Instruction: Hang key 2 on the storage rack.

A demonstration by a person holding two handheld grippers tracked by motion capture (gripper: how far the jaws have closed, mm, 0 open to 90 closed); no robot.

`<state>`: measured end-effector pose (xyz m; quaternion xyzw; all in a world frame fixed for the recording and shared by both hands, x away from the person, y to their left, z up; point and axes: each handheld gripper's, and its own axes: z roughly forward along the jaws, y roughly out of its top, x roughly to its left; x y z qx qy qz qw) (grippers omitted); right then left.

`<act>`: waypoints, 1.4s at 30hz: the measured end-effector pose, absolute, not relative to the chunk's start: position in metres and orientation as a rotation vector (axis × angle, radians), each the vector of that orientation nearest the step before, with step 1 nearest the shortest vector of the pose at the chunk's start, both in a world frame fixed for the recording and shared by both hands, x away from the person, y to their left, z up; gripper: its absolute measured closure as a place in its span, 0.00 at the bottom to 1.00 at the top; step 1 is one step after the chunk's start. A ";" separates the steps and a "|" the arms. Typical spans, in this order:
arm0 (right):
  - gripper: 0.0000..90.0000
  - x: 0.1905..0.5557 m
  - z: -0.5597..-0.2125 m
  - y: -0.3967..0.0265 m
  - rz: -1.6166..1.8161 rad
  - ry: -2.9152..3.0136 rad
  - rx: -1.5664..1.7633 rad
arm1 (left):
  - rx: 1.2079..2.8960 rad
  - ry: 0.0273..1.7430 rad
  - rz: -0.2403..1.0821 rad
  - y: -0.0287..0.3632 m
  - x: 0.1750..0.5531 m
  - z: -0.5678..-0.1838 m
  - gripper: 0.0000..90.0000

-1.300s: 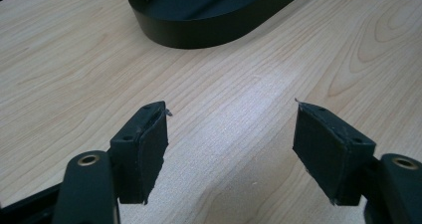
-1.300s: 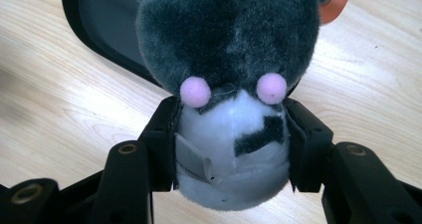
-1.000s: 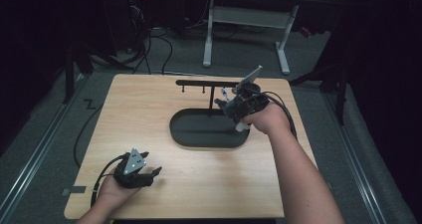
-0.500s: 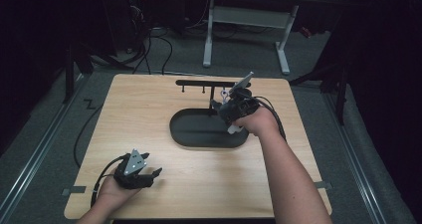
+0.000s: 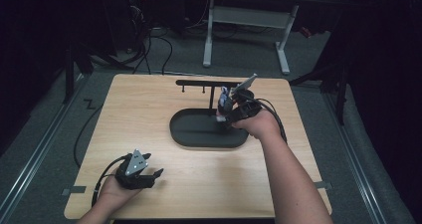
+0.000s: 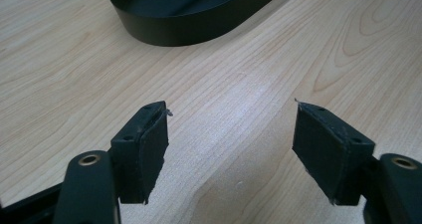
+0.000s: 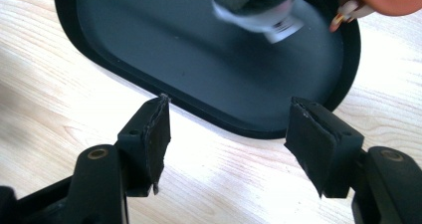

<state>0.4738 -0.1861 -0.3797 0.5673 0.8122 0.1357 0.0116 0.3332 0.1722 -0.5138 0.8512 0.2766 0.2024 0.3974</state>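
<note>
Right gripper view: the right gripper (image 7: 226,134) has its jaws wide apart with nothing between them, poised over the near rim of the black oval tray (image 7: 99,59); a blurred dark and white object (image 7: 259,7) sits at the tray's far part. In the left gripper view, the left gripper (image 6: 229,144) likewise stands agape over bare wooden table (image 6: 59,84), the tray well ahead. In the high view, a black rack (image 5: 209,84) rises just beyond the tray, mid-table.
</note>
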 end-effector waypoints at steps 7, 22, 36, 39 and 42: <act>0.43 0.462 -0.390 -0.197 0.464 2.485 1.789 | 2.155 0.706 0.483 0.172 0.335 -0.514 0.37; 0.41 0.416 -0.424 -0.211 0.614 2.378 1.594 | 2.173 0.699 0.440 0.169 0.335 -0.516 0.42; 0.32 0.348 -0.483 -0.235 0.816 2.193 1.421 | 2.182 0.684 0.414 0.164 0.334 -0.517 0.44; 0.31 0.331 -0.494 -0.236 0.872 2.151 1.394 | 2.182 0.675 0.411 0.162 0.333 -0.517 0.44; 0.30 0.316 -0.504 -0.239 0.934 2.119 1.371 | 2.180 0.666 0.407 0.160 0.332 -0.518 0.43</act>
